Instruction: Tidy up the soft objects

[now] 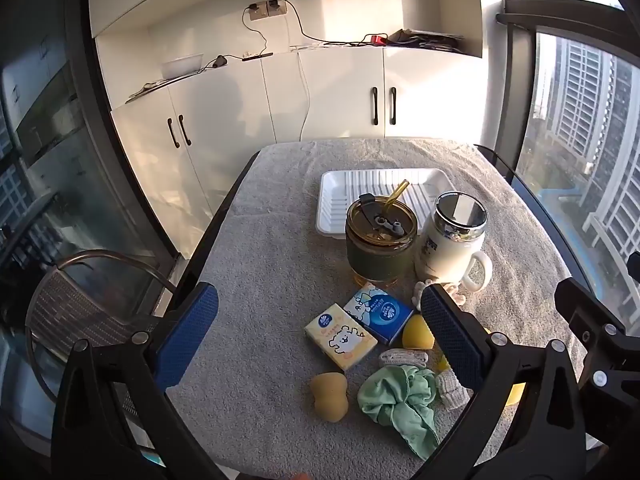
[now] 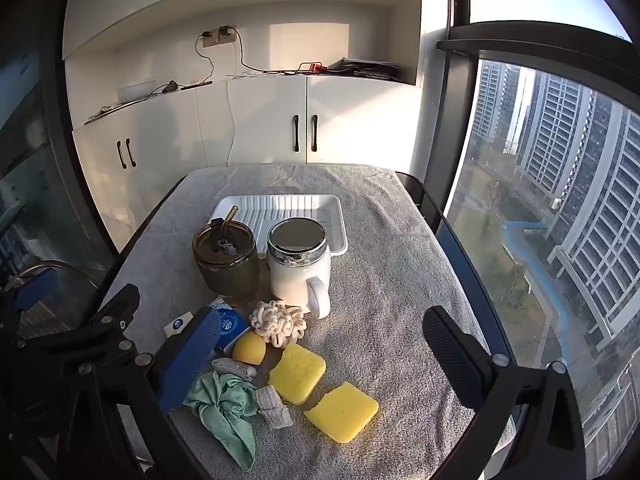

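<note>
Soft things lie at the near end of the grey-towelled table: a green scrunchie (image 1: 400, 400) (image 2: 224, 404), a tan makeup sponge (image 1: 330, 397), a yellow egg sponge (image 1: 417, 333) (image 2: 249, 348), two flat yellow sponges (image 2: 298, 372) (image 2: 342, 412), a cream knit scrunchie (image 2: 278, 322), grey knit pieces (image 1: 403, 358) (image 2: 274, 402), and two tissue packs (image 1: 341, 336) (image 1: 378, 312). An empty white tray (image 1: 332, 200) (image 2: 336, 216) sits farther back. My left gripper (image 1: 320, 328) is open above the tissue packs. My right gripper (image 2: 320, 344) is open above the yellow sponges. Both are empty.
An amber tumbler with a straw (image 1: 380, 240) (image 2: 226, 260) and a white lidded mug (image 1: 452, 244) (image 2: 300, 268) stand between the soft things and the tray. White cabinets (image 1: 320, 96) lie beyond the table. A chair (image 1: 80, 312) stands to the left, windows to the right.
</note>
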A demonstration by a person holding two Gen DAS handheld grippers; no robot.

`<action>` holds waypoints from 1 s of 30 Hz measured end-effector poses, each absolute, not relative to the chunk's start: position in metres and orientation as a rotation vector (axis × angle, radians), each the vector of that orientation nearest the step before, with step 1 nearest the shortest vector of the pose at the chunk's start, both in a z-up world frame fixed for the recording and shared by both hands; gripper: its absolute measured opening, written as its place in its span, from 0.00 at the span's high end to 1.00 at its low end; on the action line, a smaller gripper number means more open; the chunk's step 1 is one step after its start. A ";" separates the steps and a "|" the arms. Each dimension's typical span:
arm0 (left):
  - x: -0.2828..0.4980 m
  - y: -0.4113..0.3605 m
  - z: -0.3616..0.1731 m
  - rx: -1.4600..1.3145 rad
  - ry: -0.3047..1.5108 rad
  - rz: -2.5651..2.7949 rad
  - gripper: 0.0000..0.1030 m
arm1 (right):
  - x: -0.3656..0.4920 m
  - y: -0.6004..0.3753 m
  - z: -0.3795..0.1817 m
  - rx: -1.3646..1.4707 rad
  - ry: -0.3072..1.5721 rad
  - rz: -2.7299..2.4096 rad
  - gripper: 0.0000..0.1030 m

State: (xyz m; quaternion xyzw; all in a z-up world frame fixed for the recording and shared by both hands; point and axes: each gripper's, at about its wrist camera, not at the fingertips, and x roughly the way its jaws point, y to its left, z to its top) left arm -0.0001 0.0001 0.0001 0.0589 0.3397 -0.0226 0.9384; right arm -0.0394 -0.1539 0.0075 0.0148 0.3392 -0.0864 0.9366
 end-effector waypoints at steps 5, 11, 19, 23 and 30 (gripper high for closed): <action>0.000 0.002 0.000 0.104 0.713 -0.054 0.00 | -0.040 -0.154 0.008 0.031 0.691 -0.177 0.00; -0.002 0.003 0.000 0.106 0.726 -0.053 0.00 | -0.039 -0.154 0.008 0.032 0.693 -0.177 0.00; 0.003 0.000 -0.004 0.117 0.733 -0.038 0.00 | -0.039 -0.154 0.007 0.035 0.695 -0.173 0.00; 0.004 0.000 -0.004 0.126 0.731 -0.034 0.00 | -0.038 -0.157 0.008 0.035 0.695 -0.171 0.00; 0.004 -0.001 -0.003 0.123 0.729 -0.036 0.00 | -0.038 -0.156 0.007 0.036 0.695 -0.171 0.00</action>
